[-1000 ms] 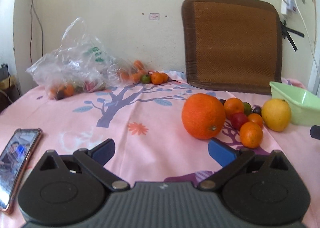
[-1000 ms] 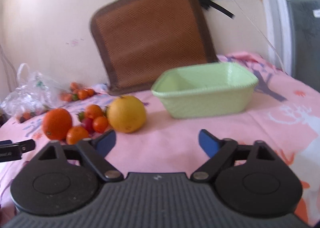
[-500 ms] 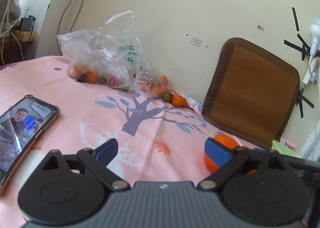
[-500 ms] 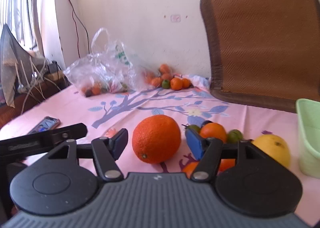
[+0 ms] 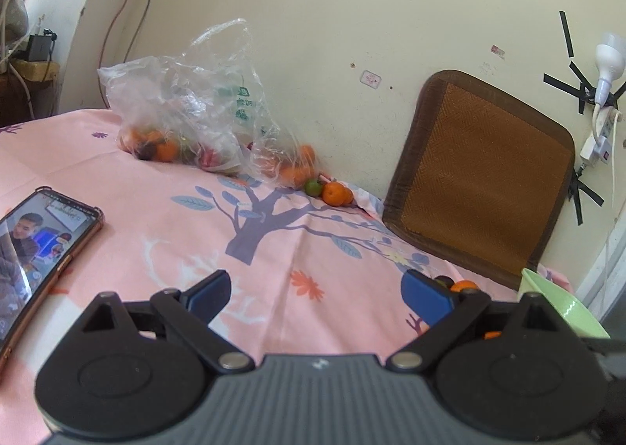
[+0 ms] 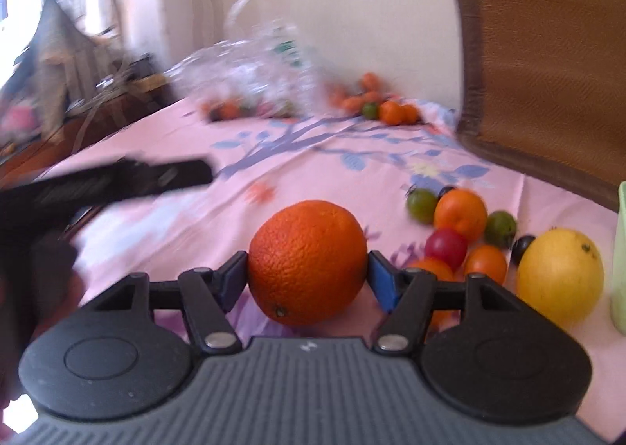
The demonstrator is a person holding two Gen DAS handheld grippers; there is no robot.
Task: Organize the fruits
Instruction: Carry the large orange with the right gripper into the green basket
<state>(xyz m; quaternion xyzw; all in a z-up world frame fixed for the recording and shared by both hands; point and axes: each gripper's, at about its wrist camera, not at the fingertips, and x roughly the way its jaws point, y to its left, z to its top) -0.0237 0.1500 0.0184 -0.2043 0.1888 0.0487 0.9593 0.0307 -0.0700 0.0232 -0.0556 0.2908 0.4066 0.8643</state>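
A big orange [image 6: 309,249] lies on the pink cloth between the fingers of my right gripper [image 6: 307,269]. Its jaws are closing, and both blue pads [image 6: 234,280] touch the orange's sides. To its right sit a pile of small orange, red and green fruits [image 6: 459,214] and a yellow fruit [image 6: 559,280]. A green basket [image 6: 620,257] shows at the right edge. My left gripper [image 5: 313,288] is open over bare cloth with nothing between its fingers. Part of the pile and the basket [image 5: 563,308] peek out behind its right finger.
A clear plastic bag [image 5: 187,112] with more small fruits lies by the wall, with loose ones [image 5: 332,192] beside it. A phone [image 5: 35,249] lies at the left on the cloth. A brown woven mat [image 5: 477,171] leans on the wall. The left tool's black body [image 6: 117,179] crosses the right view.
My right gripper swung from the basket to the big orange, moved in around it and narrowed until the pads met it. The left gripper turned left, away from the fruit pile, then held still.
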